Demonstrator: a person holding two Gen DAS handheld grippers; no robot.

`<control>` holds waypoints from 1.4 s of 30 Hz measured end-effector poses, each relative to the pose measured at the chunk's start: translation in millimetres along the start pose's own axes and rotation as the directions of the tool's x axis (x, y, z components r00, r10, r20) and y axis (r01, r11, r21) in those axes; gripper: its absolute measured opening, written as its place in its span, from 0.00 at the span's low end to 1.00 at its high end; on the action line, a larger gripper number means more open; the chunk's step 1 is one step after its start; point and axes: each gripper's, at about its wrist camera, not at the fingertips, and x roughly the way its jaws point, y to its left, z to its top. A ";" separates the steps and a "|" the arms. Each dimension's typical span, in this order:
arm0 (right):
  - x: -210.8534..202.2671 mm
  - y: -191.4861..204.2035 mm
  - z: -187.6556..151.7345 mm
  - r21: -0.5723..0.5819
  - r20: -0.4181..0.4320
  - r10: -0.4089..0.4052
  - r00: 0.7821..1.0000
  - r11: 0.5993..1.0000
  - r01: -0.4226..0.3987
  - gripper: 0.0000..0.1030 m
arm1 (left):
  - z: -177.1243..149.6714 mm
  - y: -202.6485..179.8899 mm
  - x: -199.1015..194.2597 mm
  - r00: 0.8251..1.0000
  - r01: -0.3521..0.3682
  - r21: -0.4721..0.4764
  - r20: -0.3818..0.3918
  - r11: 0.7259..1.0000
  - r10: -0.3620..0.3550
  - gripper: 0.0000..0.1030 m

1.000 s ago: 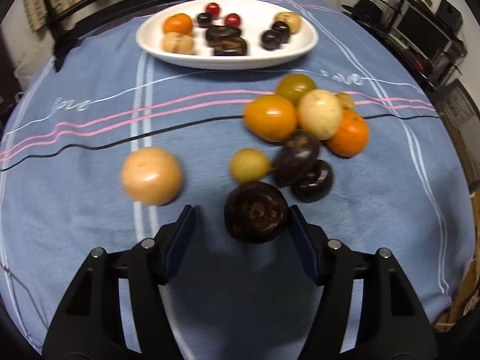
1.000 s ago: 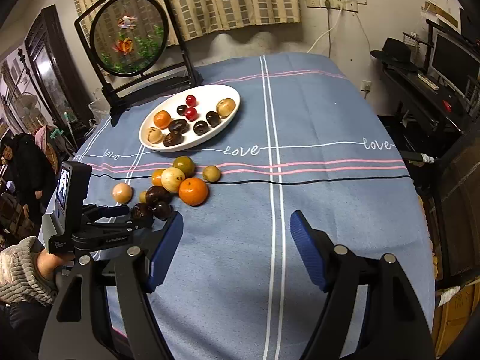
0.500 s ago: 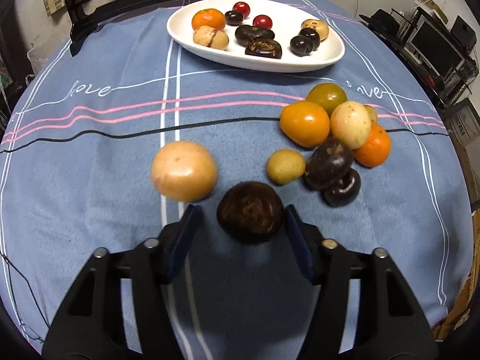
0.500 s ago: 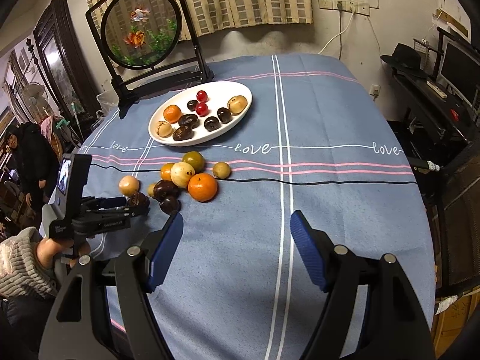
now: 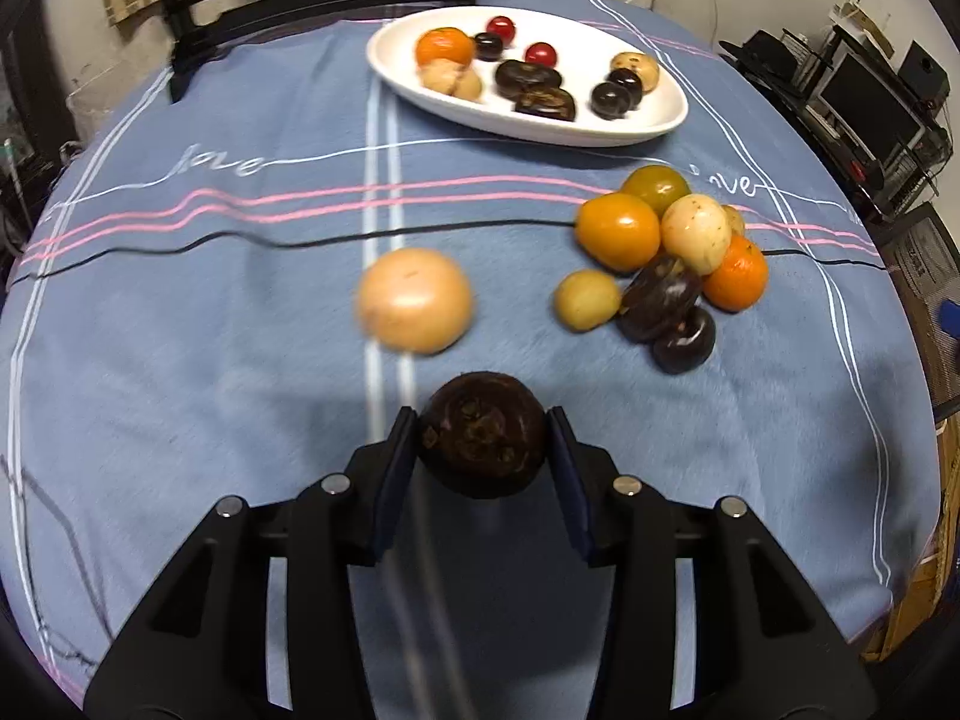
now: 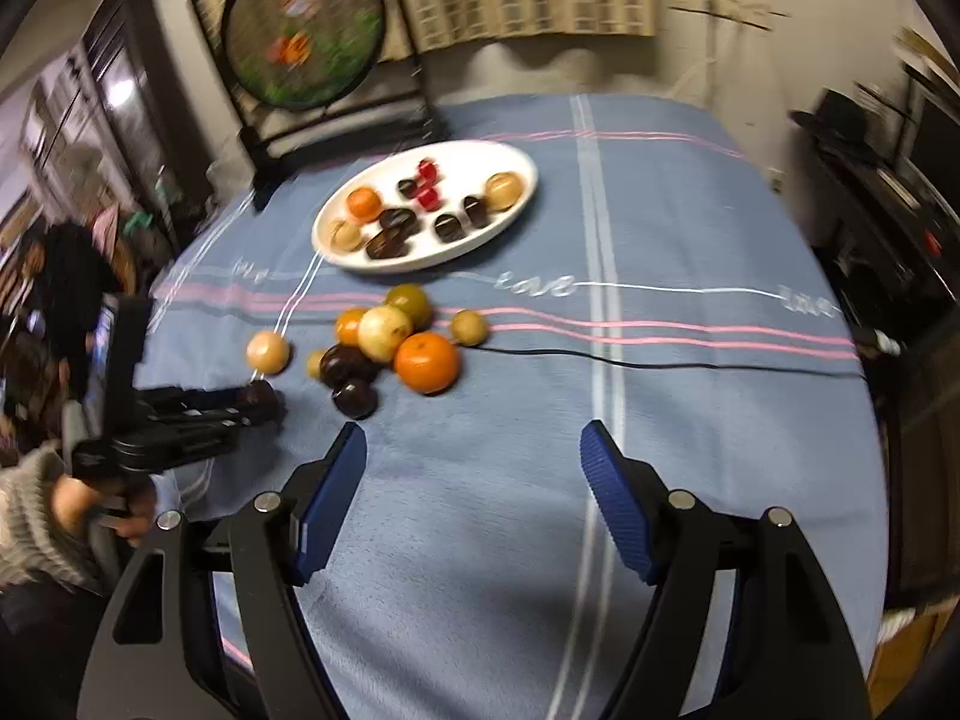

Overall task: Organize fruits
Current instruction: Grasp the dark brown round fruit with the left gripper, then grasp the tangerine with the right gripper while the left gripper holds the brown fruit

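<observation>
Left wrist view shows the left hand-held gripper (image 5: 483, 441), jaws just closed in, clamped on a dark round fruit (image 5: 482, 432) near the white plate (image 5: 660, 114); its underside is hidden. Beyond it a pale orange fruit (image 5: 414, 300) is blurred. The right hand-held gripper (image 6: 474, 498) stands wide, empty, over the table (image 6: 690, 420).
</observation>
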 end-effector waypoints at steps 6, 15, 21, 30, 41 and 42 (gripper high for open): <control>40.7 18.3 17.5 -0.070 -0.030 0.033 0.999 0.997 -0.035 0.72 | -22.4 29.6 -29.7 0.998 -0.054 -0.067 0.016 0.996 0.055 0.43; 102.0 16.1 41.8 -0.087 -0.106 -0.017 0.994 0.996 0.008 0.72 | -50.0 53.5 -61.2 0.991 -0.128 -0.140 0.023 0.982 0.133 0.43; 121.6 16.8 36.3 -0.082 -0.130 -0.044 0.991 0.996 0.033 0.72 | -61.5 61.0 -71.1 0.988 -0.148 -0.162 0.015 0.976 0.152 0.43; 96.5 -25.3 22.9 0.051 -0.086 -0.095 0.992 0.994 0.099 0.72 | -52.7 57.6 -67.6 0.993 -0.115 -0.139 0.026 0.984 0.119 0.43; 88.8 -26.1 13.5 0.097 -0.079 0.053 0.995 0.994 -0.045 0.52 | -48.2 51.4 -68.6 0.993 -0.107 -0.093 0.031 0.990 0.111 0.43; 92.8 -23.0 12.2 0.096 -0.089 0.070 0.994 0.994 -0.061 0.51 | -48.6 52.1 -69.3 0.993 -0.109 -0.094 0.032 0.990 0.113 0.43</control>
